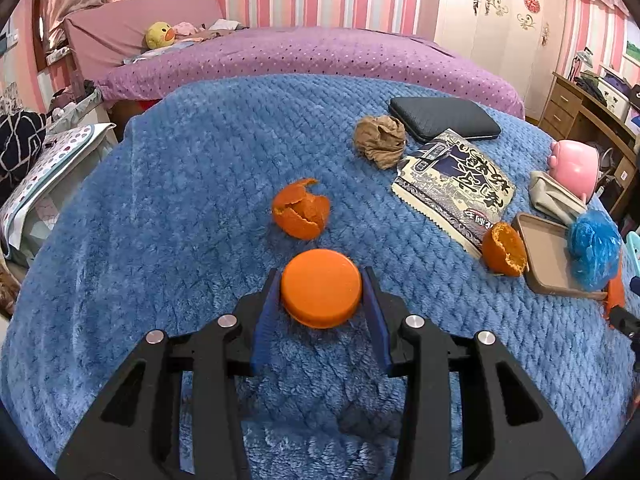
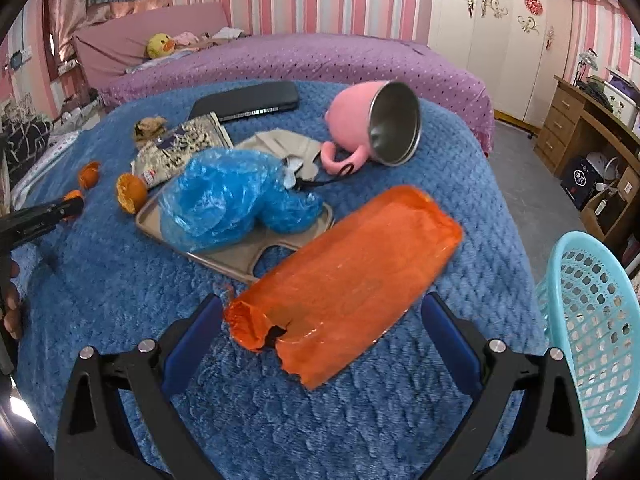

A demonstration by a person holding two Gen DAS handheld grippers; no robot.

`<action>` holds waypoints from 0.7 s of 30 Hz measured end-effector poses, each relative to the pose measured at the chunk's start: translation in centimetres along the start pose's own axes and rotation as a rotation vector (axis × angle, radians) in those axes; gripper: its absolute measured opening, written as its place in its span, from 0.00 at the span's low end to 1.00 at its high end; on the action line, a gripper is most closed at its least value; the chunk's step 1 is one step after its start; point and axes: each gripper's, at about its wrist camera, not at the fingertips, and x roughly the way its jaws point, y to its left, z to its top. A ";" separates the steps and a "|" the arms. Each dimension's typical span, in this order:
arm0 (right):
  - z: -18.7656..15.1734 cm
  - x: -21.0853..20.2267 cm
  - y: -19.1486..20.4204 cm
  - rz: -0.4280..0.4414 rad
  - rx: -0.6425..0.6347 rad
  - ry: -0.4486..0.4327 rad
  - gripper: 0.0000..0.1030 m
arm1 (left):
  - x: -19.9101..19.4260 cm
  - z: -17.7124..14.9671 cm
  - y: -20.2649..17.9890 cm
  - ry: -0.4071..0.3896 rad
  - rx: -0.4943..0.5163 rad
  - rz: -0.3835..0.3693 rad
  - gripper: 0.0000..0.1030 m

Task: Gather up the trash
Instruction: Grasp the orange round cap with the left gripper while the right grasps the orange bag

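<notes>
Both grippers angle down over the blue blanket (image 1: 160, 208). The left gripper (image 1: 321, 293) clamps an orange cap (image 1: 320, 294) between its pads, near the blanket's near edge. The right gripper (image 2: 322, 314) stands wide open, its pads either side of an orange wrapper (image 2: 344, 276) without touching it. Two orange peels (image 1: 302, 212) (image 1: 505, 249) lie beyond the cap. One teal basket (image 2: 592, 328) stands off the blanket's right edge.

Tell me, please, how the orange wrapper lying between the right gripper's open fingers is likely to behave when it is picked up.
The orange wrapper looks like thin, glossy film, so it would probably crumple and flop rather than hold its shape. Its shine suggests it may slip between the pads. The right gripper stands open around it, so nothing holds it yet.
</notes>
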 end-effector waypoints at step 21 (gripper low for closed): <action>-0.5 -1.0 -3.7 0.086 -0.015 -0.021 0.13 | -1.9 -0.1 -1.1 -0.059 0.004 0.015 0.38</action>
